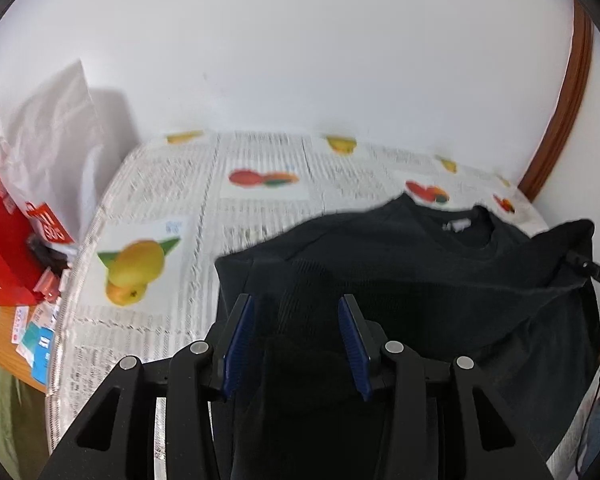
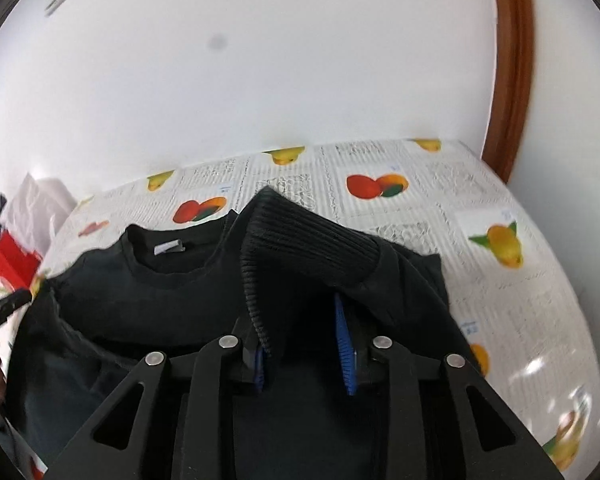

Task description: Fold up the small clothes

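1. A black sweater (image 1: pixel 400 276) lies on the table (image 1: pixel 148 184), which is covered in a fruit-print cloth, collar toward the wall.
2. The left gripper (image 1: pixel 296 344) stands apart, with dark cloth between its pads; whether they press on it, I cannot tell.
3. The right gripper (image 2: pixel 300 344) has the ribbed cuff (image 2: pixel 300 236) draped over its fingers; a grip is unclear.
4. The step looks like folding the sleeves or sides inward; next, lay them flat across the body.

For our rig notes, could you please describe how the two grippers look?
Both the left gripper and the right gripper are matte black, with angular linkage arms that have triangular cutouts and silver round pivot pins. Their fingers carry ribbed blue pads.
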